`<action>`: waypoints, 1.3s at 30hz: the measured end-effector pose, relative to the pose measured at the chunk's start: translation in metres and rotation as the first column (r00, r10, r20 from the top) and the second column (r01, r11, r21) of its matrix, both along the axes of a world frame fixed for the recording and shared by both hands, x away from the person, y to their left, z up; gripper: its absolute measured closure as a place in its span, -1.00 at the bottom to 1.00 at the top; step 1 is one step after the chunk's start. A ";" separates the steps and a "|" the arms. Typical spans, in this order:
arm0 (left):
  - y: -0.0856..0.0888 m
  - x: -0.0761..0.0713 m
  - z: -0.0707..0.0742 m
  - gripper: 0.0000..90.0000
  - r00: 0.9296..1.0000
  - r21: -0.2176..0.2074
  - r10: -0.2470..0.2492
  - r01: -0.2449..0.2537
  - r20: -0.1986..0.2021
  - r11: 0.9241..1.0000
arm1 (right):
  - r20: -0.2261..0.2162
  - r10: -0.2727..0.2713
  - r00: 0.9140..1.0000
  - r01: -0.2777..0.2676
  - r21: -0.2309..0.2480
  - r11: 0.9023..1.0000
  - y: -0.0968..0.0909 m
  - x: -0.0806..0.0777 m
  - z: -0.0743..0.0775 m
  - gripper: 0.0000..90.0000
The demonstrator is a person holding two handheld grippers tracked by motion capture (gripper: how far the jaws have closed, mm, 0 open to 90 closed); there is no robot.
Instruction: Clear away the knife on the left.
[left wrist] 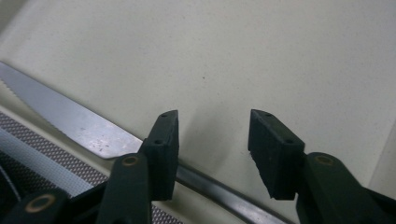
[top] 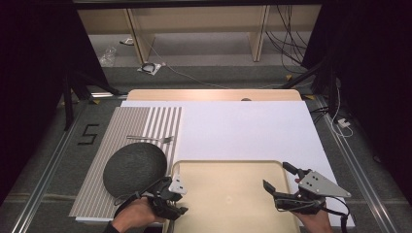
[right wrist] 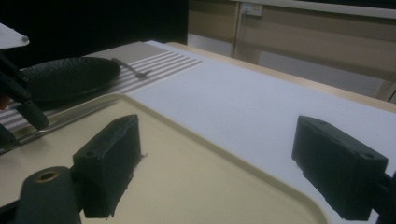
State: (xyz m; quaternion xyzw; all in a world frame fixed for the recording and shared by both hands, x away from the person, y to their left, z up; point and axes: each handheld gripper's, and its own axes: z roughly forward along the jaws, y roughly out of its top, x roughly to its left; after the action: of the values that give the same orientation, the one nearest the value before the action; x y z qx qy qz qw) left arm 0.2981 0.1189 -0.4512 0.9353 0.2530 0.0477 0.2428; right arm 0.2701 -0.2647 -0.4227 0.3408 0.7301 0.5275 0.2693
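Striped placemat [top: 131, 127] carries plate [top: 134, 167], fork [top: 150, 139]; left gripper [left wrist: 212, 140] spread over knife [left wrist: 79, 126]; right gripper [right wrist: 224, 163] spread.

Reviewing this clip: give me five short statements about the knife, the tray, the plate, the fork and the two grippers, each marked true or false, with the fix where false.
1. The knife lies at the left edge of the tray. True.
2. The left gripper is clamped on the knife. False: its jaws stand apart, and the knife handle passes under one jaw, not between the pads.
3. The fork lies on the striped placemat, beyond the dark plate. True.
4. The right gripper holds a spoon. False: its jaws are open over the tray with nothing between them.
5. The dark plate sits inside the tray. False: it rests on the striped placemat, left of the tray.
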 end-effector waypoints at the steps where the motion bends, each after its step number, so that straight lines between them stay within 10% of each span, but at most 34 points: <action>1: 0.000 0.000 0.001 0.07 1.000 -0.005 0.011 -0.011 0.003 1.000 | 0.000 0.000 1.000 0.000 0.000 1.000 0.000 0.000 0.000 -0.64; 15: 0.014 0.009 0.012 -0.34 0.989 -0.075 0.111 -0.104 0.098 0.992 | -0.001 0.001 1.000 -0.001 0.007 1.000 -0.001 0.000 0.000 -0.64; 39: 0.043 0.028 0.025 -0.54 0.947 -0.145 0.265 -0.241 0.183 0.960 | -0.003 -0.002 1.000 0.003 0.026 1.000 -0.004 0.002 -0.001 -0.64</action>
State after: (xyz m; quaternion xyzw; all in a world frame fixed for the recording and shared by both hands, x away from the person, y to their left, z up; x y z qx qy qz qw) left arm 0.3258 0.1621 -0.4260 0.8690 0.3478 0.1572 0.3149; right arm 0.2721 -0.2683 -0.4235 0.3458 0.7231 0.5363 0.2646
